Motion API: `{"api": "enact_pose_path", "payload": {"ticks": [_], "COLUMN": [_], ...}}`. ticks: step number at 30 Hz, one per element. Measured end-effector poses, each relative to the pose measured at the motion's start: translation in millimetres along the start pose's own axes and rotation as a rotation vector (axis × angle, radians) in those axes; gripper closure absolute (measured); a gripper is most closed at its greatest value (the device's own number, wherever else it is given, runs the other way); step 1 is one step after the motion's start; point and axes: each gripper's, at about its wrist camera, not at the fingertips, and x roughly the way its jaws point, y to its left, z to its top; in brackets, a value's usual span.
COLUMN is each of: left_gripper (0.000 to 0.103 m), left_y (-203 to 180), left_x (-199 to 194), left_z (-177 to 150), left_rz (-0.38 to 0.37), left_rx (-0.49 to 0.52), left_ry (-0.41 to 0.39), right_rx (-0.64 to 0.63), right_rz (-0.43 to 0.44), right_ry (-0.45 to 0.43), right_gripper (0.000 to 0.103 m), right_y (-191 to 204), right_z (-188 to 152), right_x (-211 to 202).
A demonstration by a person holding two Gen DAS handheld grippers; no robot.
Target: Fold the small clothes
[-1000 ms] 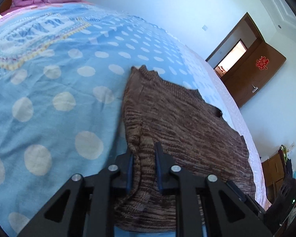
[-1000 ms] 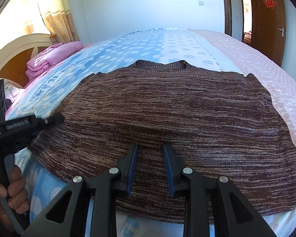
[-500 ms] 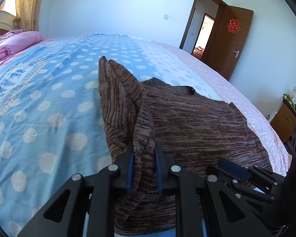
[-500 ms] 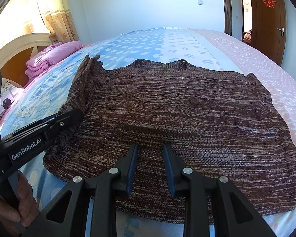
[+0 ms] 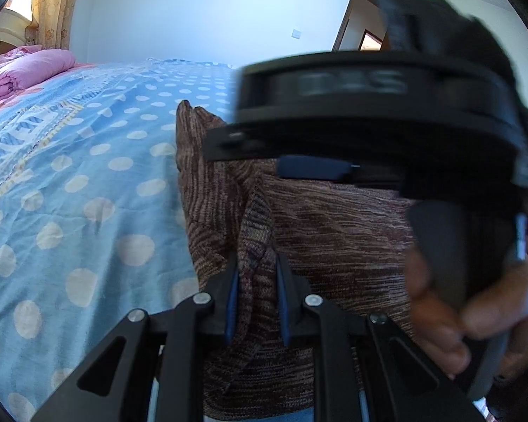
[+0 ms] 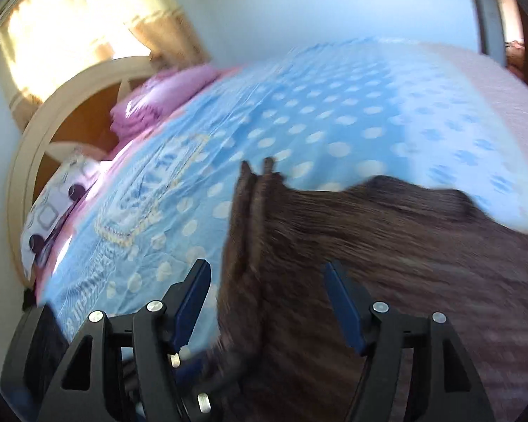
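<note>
Two tools are at work on one brown knit sweater (image 5: 334,239), which lies on the blue dotted bed (image 5: 88,176) with its left edge gathered up into a ridge. My left tool (image 5: 255,295) is clenched on that raised fold, the knit pinched between its blue pads. My right tool (image 6: 264,302) has just been opening its jaws; they stand wide on either side of the same ridge, and the pads do not press on the cloth.

I judge this to be the first side fold: the left edge is lifted and ready to go over toward the middle. The next move, as I read it, calls for the right tool to close on the ridge further along, so both can carry the edge across evenly without the knit sagging between them.

From the left wrist I see the grip itself, plus my right hand (image 5: 468,309) and its tool looming blurred across the sweater. From the right wrist I get the ridge's far tip, the pink folded bedding (image 6: 158,102) and the headboard (image 6: 52,133), though everything there is smeared.
</note>
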Motion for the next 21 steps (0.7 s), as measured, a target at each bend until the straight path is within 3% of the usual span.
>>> {"api": "enact_pose_path", "payload": {"ticks": [5, 6, 7, 8, 13, 16, 21], "left_gripper": [0.086, 0.085, 0.085, 0.085, 0.085, 0.086, 0.088], "left_y": [4.8, 5.8, 6.0, 7.6, 4.3, -9.8, -46.8], "left_x": [-1.1, -1.3, -1.4, -1.7, -7.3, -14.3, 7.3], "left_z": [-0.1, 0.0, 0.0, 0.5, 2.1, 2.7, -7.9], "left_rz": [-0.024, -0.03, -0.034, -0.034, -0.055, -0.115, -0.094], "left_rx": [-0.029, -0.033, -0.036, -0.036, -0.031, -0.008, 0.106], "left_ry": [0.0, 0.0, 0.001, 0.002, 0.006, 0.013, 0.103], "right_rx": [-0.112, -0.119, -0.118, -0.106, -0.031, 0.043, 0.173], "right_rz": [-0.029, -0.036, -0.032, -0.018, -0.023, -0.008, -0.047], "right_ry": [0.081, 0.083, 0.097, 0.111, 0.009, -0.038, -0.021], "right_gripper": [0.037, 0.054, 0.08, 0.086, 0.092, 0.092, 0.092], "right_y": [16.9, 15.9, 13.3, 8.1, -11.9, -35.8, -88.6], "right_z": [6.1, 6.1, 5.5, 3.6, -5.4, -15.1, -45.0], "right_x": [39.4, 40.9, 45.4, 46.9, 11.8, -15.1, -17.8]}}
